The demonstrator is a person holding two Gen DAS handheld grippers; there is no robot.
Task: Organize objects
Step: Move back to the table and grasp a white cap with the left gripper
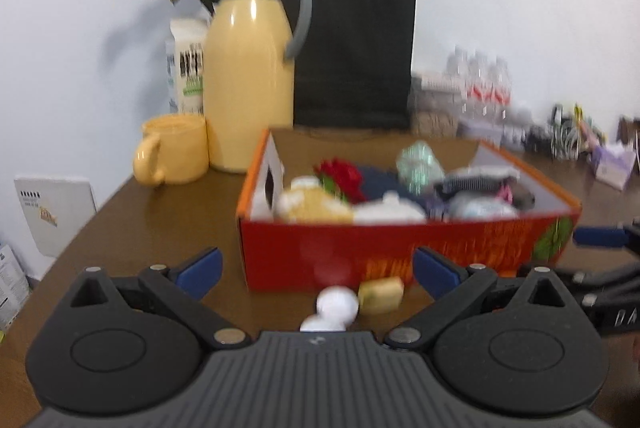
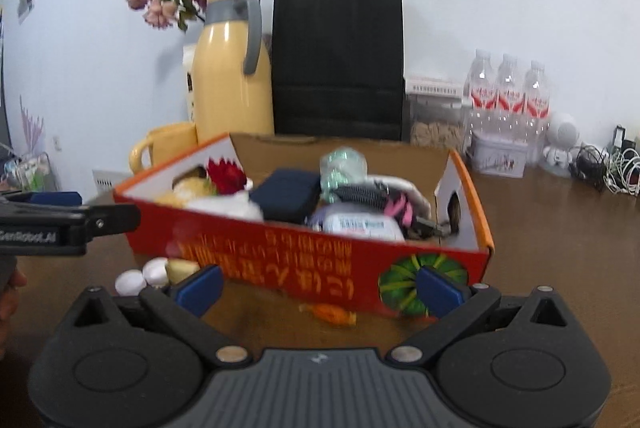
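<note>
On the left, the spread, empty left claw [image 1: 316, 268] could nudge the white balls [image 1: 337, 304] rolling along the surface [image 1: 168, 224]; rightward, the equally spread, empty right claw [image 2: 318, 286] could crush the orange packet [image 2: 334, 313] against the box [image 2: 320, 260].

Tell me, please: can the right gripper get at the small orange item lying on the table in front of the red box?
Probably yes. The right gripper is open, and the small orange item lies on bare table between its fingers, just before the red box. Nothing is in the way.
</note>
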